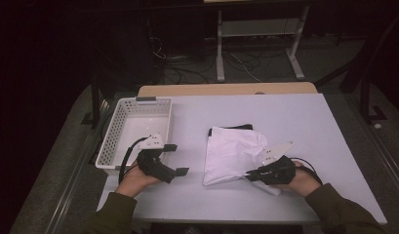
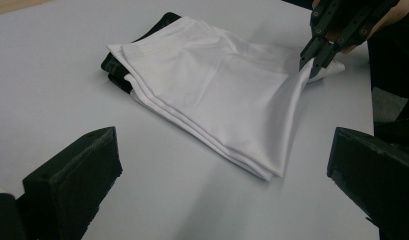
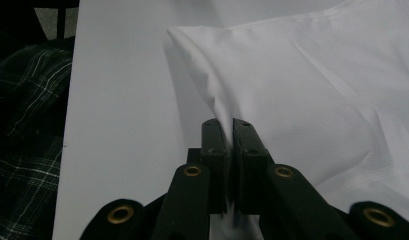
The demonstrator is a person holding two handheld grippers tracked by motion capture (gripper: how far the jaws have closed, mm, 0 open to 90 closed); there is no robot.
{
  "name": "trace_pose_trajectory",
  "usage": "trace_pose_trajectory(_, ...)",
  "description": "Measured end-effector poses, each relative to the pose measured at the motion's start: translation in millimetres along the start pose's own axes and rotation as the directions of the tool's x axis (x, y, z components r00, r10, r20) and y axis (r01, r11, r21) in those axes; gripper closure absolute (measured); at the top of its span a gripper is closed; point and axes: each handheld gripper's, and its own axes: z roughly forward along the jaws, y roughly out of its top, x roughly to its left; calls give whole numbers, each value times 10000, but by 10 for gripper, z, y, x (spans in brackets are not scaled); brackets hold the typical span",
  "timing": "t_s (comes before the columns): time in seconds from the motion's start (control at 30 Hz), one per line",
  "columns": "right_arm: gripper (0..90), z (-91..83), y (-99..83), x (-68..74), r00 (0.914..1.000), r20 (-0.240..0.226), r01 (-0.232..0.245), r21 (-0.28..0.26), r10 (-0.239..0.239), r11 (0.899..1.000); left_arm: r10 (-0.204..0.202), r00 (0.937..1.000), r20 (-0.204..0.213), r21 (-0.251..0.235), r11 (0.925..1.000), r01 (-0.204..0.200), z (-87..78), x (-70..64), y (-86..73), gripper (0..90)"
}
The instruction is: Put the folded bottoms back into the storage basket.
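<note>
Your right gripper [image 1: 249,174] sits nearest you at about 5 o'clock on the surface [image 1: 294,122]. Its jaws are pressed together with a fold of the white cloth [image 1: 233,153] pinched between them. In the right gripper view the two black jaws meet with fabric rising out of the seam, and the cloth [image 3: 312,90] spreads away toward 1 o'clock. Your right hand [image 1: 297,180] wraps the gripper body from behind, cable looping beside it.

Your left gripper [image 1: 175,160] rests at about 7 o'clock, just beside the near right corner of the white basket [image 1: 111,134]. Its jaws stand wide apart and hold nothing. In the left gripper view they frame the bare surface [image 2: 52,65], with the cloth [image 2: 212,95] lying ahead between them. Your left hand [image 1: 136,180] grips it from below.

The cloth lies folded in the middle of the surface, right of the basket and well apart from it. Its near right corner is lifted slightly where your right gripper [image 2: 314,60] has it, as the left gripper view shows. Layered edges show along the near side.

A black item [image 1: 236,127] pokes out from under the cloth's far edge at about 12 o'clock; the left gripper view shows it [image 2: 117,65] touching the cloth's underside. I cannot tell what it is.
</note>
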Motion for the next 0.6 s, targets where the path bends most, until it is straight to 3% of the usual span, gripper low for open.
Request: trace_pose_trajectory(0.6,837,-71,-136,150,9997,-211,-93,234,98,9997,-23,10000,-33,20,10000,23,-1,-2,-3,4)
